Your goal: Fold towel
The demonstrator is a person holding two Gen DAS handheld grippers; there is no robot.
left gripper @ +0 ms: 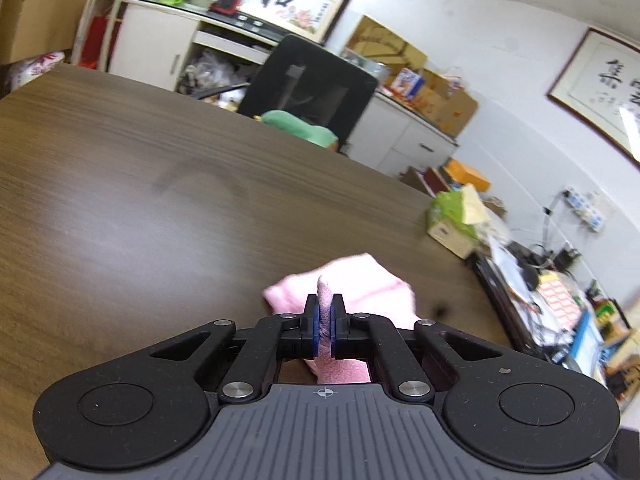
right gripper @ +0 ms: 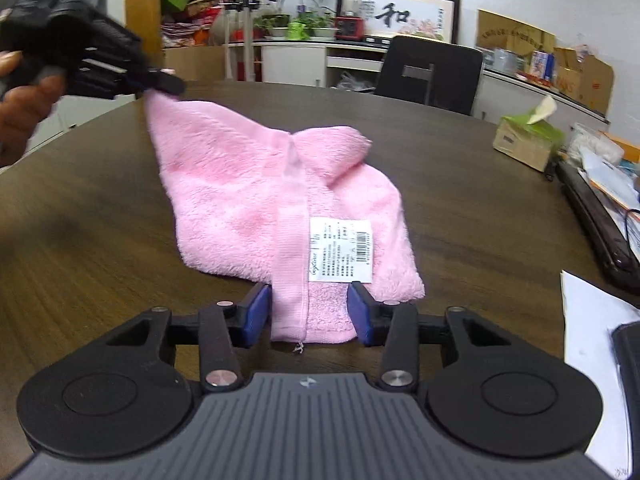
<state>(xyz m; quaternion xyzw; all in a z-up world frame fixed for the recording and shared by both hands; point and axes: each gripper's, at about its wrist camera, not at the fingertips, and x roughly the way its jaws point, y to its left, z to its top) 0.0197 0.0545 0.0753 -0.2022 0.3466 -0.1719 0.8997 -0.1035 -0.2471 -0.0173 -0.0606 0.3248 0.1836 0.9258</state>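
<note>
A pink fluffy towel (right gripper: pixel 240 188) with a white label lies crumpled on the dark wooden table (right gripper: pixel 460 200). My left gripper (left gripper: pixel 325 322) is shut on one corner of the towel (left gripper: pixel 352 280) and holds it lifted above the table; it also shows in the right wrist view (right gripper: pixel 160 84) at the upper left, held by a hand. My right gripper (right gripper: pixel 309 312) is open, its blue pads on either side of the towel's near hemmed edge, which lies between the jaws.
A green tissue box (right gripper: pixel 528 140) stands at the table's right. Papers and a dark tray (right gripper: pixel 596 216) lie along the right edge. A black chair (right gripper: pixel 432 72) stands behind the far edge, with cabinets and boxes beyond.
</note>
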